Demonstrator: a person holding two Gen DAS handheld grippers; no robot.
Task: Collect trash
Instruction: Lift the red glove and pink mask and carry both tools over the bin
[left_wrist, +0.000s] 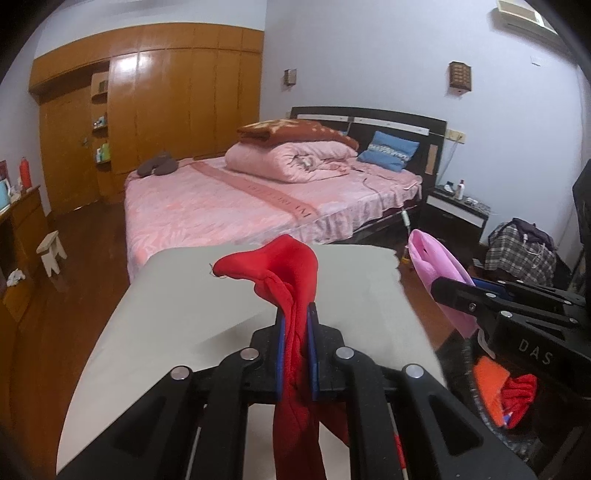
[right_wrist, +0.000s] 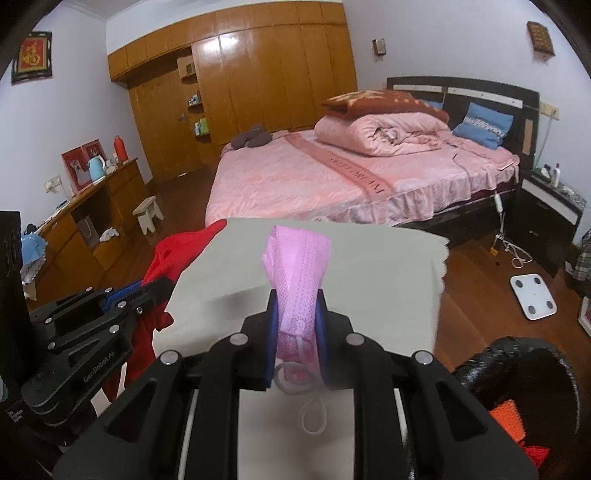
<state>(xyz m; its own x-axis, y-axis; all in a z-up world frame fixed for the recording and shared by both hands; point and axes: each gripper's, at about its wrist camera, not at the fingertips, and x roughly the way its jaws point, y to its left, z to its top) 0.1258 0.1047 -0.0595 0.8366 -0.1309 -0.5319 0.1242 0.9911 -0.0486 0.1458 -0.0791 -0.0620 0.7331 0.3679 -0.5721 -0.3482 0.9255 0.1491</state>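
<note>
My left gripper (left_wrist: 295, 314) is shut on a red cloth (left_wrist: 280, 266), which sticks up past the fingertips and hangs down below the jaws. The same red cloth (right_wrist: 173, 258) shows at the left of the right wrist view, in the left gripper (right_wrist: 155, 288). My right gripper (right_wrist: 295, 299) is shut on a pink face mask (right_wrist: 299, 258), its white ear loop (right_wrist: 314, 413) dangling underneath. That pink mask (left_wrist: 439, 269) appears at the right of the left wrist view. Both grippers hover over a beige table top (left_wrist: 177, 295). A black bin (right_wrist: 524, 365) holding orange and red scraps sits at lower right.
A bed with pink bedding (left_wrist: 229, 203) stands beyond the table, a wooden wardrobe (left_wrist: 166, 110) behind it. A black nightstand (left_wrist: 454, 210) and a plaid bag (left_wrist: 521, 251) are on the right. A white scale (right_wrist: 532, 291) lies on the wooden floor; a small stool (right_wrist: 147, 214) and low cabinet (right_wrist: 92, 206) stand left.
</note>
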